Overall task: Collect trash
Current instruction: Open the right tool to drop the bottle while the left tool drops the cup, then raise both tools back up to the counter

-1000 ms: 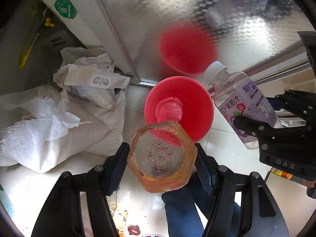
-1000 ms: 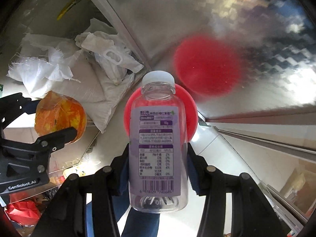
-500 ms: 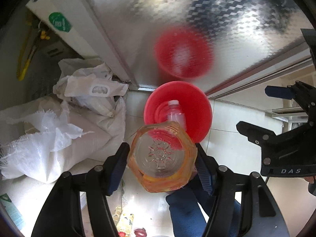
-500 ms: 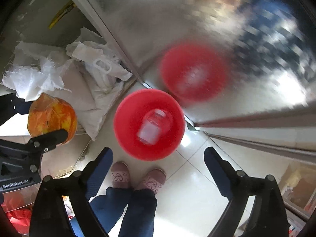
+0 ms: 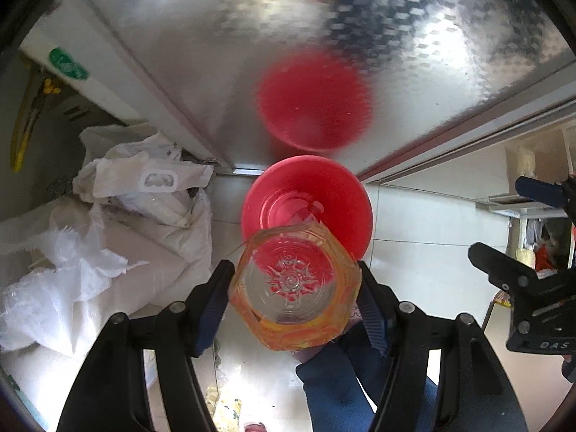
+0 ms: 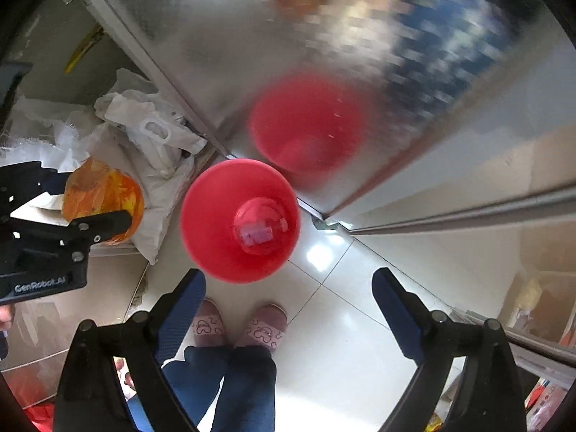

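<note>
Trash in the form of an orange-labelled bottle (image 5: 295, 288) is clamped between the blue pads of the left gripper (image 5: 293, 302), its clear base turned to the camera, above the near rim of a red bin (image 6: 216, 216). Nothing is held by the right gripper (image 6: 288, 298), whose fingers are spread wide above the floor tiles (image 6: 342, 324). A purple-labelled bottle (image 6: 257, 230) is seen lying inside the bin, which stands beside white sacks (image 5: 108, 252) and a patterned metal panel (image 5: 252, 36).
</note>
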A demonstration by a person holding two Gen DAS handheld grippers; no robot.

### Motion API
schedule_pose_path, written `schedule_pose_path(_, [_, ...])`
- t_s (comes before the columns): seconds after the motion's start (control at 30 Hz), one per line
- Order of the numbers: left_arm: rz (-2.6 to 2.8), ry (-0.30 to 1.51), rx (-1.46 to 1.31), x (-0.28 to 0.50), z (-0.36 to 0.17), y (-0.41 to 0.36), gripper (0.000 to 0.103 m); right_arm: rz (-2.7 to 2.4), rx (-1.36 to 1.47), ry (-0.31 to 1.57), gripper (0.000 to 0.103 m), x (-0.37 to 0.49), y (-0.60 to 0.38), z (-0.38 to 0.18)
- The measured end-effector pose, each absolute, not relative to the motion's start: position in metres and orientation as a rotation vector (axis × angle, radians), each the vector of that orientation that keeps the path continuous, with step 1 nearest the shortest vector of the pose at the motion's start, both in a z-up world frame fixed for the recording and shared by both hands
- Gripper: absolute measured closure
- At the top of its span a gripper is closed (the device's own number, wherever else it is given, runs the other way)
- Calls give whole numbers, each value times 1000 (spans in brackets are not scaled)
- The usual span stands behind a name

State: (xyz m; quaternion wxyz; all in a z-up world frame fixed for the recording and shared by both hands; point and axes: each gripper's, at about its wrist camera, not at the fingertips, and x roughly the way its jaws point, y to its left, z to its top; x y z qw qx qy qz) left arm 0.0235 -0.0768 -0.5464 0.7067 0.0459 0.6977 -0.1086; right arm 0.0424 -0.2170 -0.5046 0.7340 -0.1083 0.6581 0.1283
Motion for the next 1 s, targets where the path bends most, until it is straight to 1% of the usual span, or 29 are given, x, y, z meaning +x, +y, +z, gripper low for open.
schedule_pose_path(0.13, [-261,1540,131,26,-549,-87,38,267,-231,1457,10,41,-222,-508])
schedule_pose_path(0.2, [-262,1538,137,28,-549,-90,34,257,-230,1458,10,40,-225,-507])
schedule_pose_path(0.27, [-254,1526,143,29,-547,-91,24,253,-228,1457,10,38,-227,-507])
schedule_pose_path(0.33, [-235,1509,146,31,-545,-93,18,254,-231,1454,10,36,-227,-506])
schedule_pose_path(0.4, [-234,1493,141,32,-541,-93,16,261,-243,1447,10,34,-227,-504])
schedule_pose_path(0.47, [-231,1489,144,33,-538,-93,0,267,-250,1442,10,31,-225,-502])
schedule_pose_path(0.7, [-231,1462,145,27,-517,-93,0,268,-240,1440,10,25,-228,-489])
schedule_pose_path(0.83, [-248,1435,144,18,-486,-95,0,256,-236,1429,10,20,-231,-469])
schedule_pose_path(1.0, [-266,1408,164,5,-435,-102,0,215,-200,1402,10,13,-240,-423])
